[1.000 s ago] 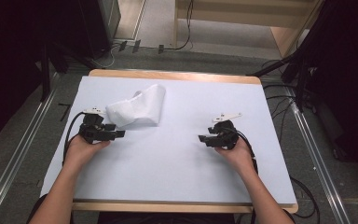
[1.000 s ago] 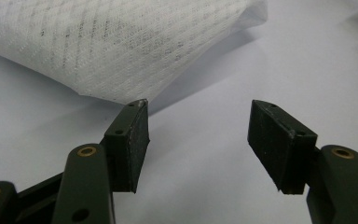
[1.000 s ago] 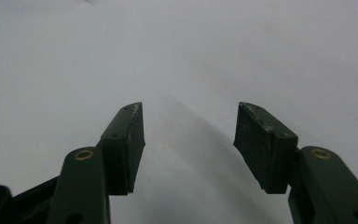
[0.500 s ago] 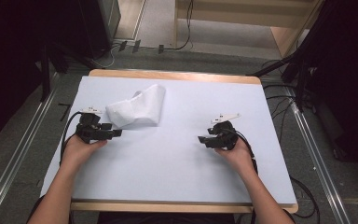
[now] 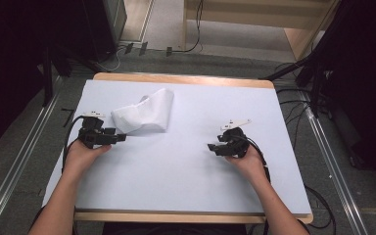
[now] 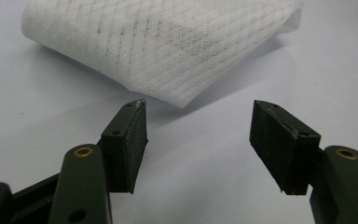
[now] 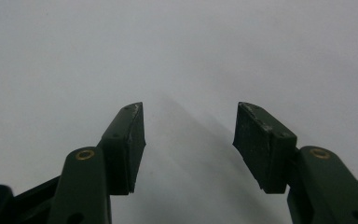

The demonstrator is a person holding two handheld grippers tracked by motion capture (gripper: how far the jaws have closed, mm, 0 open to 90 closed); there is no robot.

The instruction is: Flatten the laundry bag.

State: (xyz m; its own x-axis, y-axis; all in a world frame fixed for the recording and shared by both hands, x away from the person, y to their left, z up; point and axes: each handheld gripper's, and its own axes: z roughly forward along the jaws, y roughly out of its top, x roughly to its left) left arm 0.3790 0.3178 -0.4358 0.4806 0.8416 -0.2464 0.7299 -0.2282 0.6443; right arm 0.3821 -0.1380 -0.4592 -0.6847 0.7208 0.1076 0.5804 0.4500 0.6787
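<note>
Now the left gripper (image 6: pixel 198 140) is pointing at the cloth (image 5: pixel 144 115).
Its jaws are standing wide with nothing between them, just beside the cloth's near corner on the table (image 5: pixel 186 176). Nothing is being grabbed yet. The right gripper (image 7: pixel 189 140) is sitting open too, well apart.

We saw a table (image 5: pixel 274 85) with a pale wooden edge and a white cover, standing on grey floor (image 5: pixel 225 61). At twelve o'clock stood light wooden furniture (image 5: pixel 298 29), with black cables (image 5: pixel 196 29) trailing beneath it. Metal rails (image 5: pixel 14 166) ran along the floor at nine and three o'clock. Dark shapes (image 5: pixel 19 49) filled ten and two o'clock. The light was even and soft.
</note>
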